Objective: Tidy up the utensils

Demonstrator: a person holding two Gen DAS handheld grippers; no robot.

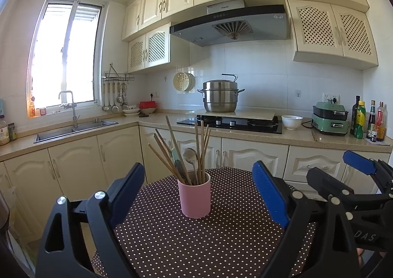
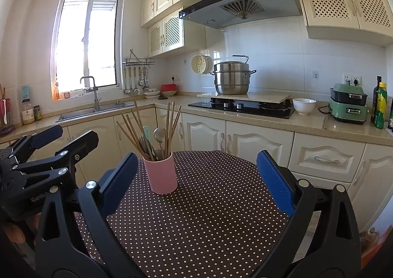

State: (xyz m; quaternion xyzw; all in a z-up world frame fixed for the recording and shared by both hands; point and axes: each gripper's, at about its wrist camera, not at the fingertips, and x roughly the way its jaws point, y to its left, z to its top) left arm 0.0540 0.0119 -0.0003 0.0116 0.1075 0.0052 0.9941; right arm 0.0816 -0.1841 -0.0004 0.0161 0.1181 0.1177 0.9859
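A pink cup (image 1: 194,198) (image 2: 161,173) stands upright on the brown polka-dot table (image 1: 196,248) (image 2: 196,224). It holds several wooden chopsticks (image 1: 176,147) (image 2: 172,118), a metal spoon (image 1: 190,155) (image 2: 159,134) and other utensils. In the left wrist view my left gripper (image 1: 199,179) is open, with the cup a short way ahead between its blue pads. My right gripper (image 2: 196,165) is open too, and the cup stands ahead by its left pad. Each gripper shows at the edge of the other view: the right gripper (image 1: 343,167) and the left gripper (image 2: 66,135), both with their jaws apart.
Beyond the table runs a kitchen counter with a sink (image 1: 73,130), a hob with a steel pot (image 1: 220,96), a white bowl (image 1: 291,122), a green appliance (image 1: 330,118) and several bottles (image 1: 368,120). Ladles hang on a wall rack (image 1: 114,96).
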